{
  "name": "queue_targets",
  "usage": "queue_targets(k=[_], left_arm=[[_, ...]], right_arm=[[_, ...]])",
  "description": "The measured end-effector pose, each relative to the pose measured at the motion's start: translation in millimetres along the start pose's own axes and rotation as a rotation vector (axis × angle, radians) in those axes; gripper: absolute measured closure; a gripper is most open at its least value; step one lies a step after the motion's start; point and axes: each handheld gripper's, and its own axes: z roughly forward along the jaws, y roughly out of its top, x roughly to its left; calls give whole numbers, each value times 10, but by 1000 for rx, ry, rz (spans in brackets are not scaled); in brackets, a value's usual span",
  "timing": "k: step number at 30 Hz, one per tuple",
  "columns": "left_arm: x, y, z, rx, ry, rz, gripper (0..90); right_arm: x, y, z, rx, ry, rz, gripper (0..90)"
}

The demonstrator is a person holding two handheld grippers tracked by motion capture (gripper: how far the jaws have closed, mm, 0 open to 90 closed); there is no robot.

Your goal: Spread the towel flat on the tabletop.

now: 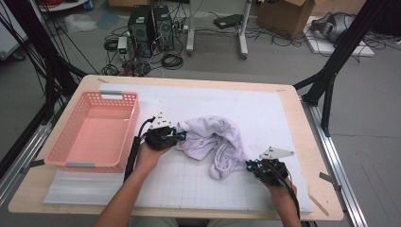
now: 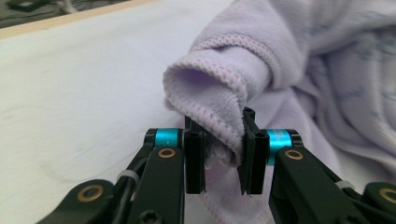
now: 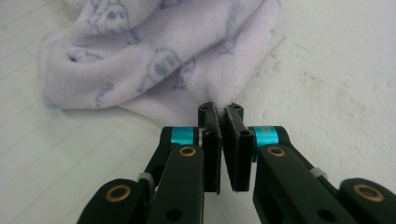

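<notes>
Towel gripped at two edges, ready to lift

Towel [image 1: 215, 142] lies crumpled on the mat between the tongs; soft, light, limp; best held by its hems; left gripper [image 2: 219, 140] pinches a folded hem; right gripper [image 3: 224, 122] pinches a corner; basket [image 1: 94, 130] beside the left gripper.

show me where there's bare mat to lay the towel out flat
Free: the white mat beyond the towel toward the far edge, and the near strip between the two hands. Crowded: the left side, where the pink basket sits.
</notes>
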Motion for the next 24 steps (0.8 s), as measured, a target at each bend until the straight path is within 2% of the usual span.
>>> queue_targets(k=[4,8,10,12,13,14,16,18,20,22,24], left_arm=[[106,-28,-84,-13,37,-9,751],[202,-69,-167,-23,82,-48,736],[239,-87,-194,-33,105,-92,653],[268,-96,-231,-59,104,-130,566],[273,-92,-248,-68,107,-139,516],[274,-84,-263,-75,103,-144,470],[255,-74,-268,-85,78,-144,458],[230,-74,-238,-67,66,-141,448],[208,-87,-170,-47,53,-150,427],[185,-106,-87,-26,40,-161,416],[168,-125,-10,1,24,-165,407]], right_arm=[[54,-121,-177,4,-2,-14,865],[100,-241,-339,10,1,-16,865],[122,-271,-393,15,8,-16,865],[144,-260,-427,7,18,-28,846],[148,-238,-442,-4,23,-31,810],[141,-201,-448,-23,17,-32,739],[100,-97,-452,-72,-6,-19,636],[29,36,-426,-115,-27,-3,605],[-73,189,-339,-140,-39,26,579],[-172,352,-189,-144,-41,43,513],[-239,511,-15,-139,-21,60,485]])
